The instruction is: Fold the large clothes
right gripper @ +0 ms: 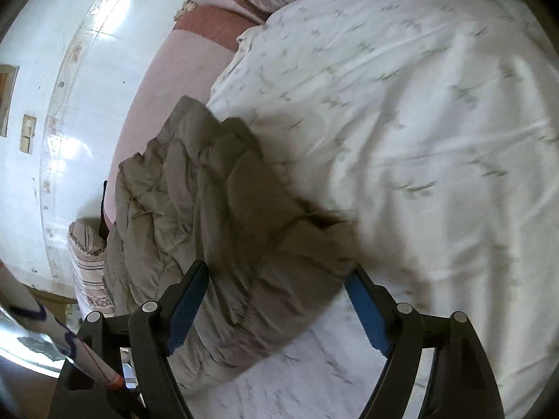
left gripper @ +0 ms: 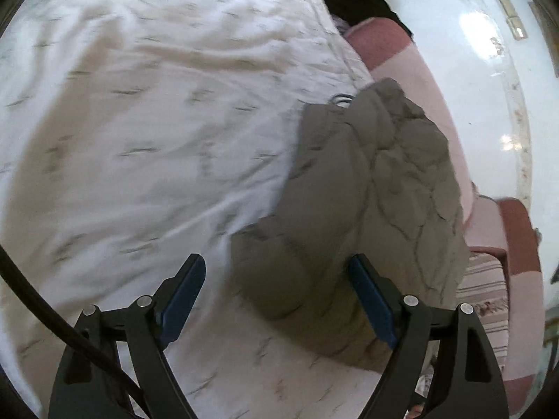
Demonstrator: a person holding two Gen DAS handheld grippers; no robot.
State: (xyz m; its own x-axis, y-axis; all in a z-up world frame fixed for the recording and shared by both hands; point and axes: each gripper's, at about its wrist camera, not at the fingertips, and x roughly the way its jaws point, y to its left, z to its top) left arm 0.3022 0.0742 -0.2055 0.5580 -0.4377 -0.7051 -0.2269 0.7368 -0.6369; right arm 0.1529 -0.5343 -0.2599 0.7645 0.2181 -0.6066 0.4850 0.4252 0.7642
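Both tongs, left (left gripper: 276,272) and right (right gripper: 279,279), gape above the jacket (left gripper: 367,209).

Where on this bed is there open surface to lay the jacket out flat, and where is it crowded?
Open: the white quilt left of the brown padded jacket in the left view, right of it in the right view. Crowded: the wall-side edge, where the jacket meets the pink blanket and striped pillow. Both the left gripper and right gripper are open.
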